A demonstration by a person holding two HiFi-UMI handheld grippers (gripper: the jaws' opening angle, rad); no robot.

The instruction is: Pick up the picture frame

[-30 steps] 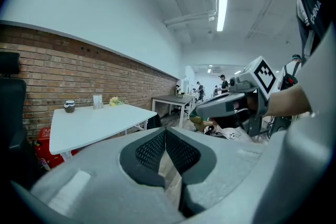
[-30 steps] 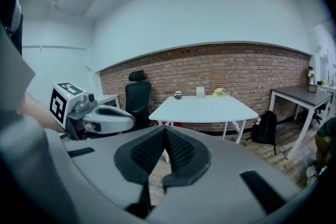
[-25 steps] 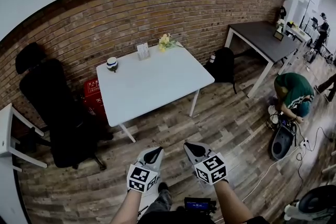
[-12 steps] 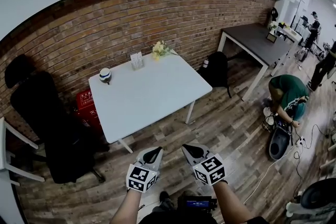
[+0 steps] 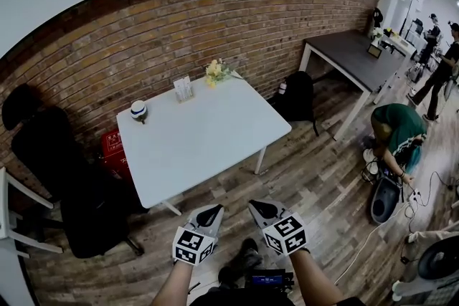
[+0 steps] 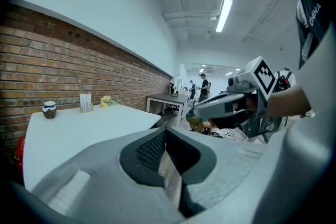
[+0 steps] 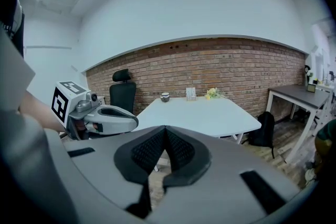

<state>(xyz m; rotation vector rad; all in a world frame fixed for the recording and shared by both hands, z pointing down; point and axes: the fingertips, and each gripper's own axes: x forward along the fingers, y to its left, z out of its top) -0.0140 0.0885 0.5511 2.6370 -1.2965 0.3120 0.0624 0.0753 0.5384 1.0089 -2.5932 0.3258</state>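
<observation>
Picture frame [image 5: 183, 88] stands upright at the far edge of the white desk [image 5: 208, 143], between a small jar [image 5: 138, 110] on its left and yellow flowers [image 5: 214, 71] on its right. Left claw [image 5: 214, 209] and right claw [image 5: 256, 205] hang well short of the desk, over the wood floor [image 5: 315, 175], each pinched together on nothing

red brick wall [image 5: 215, 18] behind a white table [image 5: 208, 140], black office chair [image 5: 46, 154] and dark table [image 5: 355, 54]; wood-plank floor [image 5: 315, 175].
</observation>
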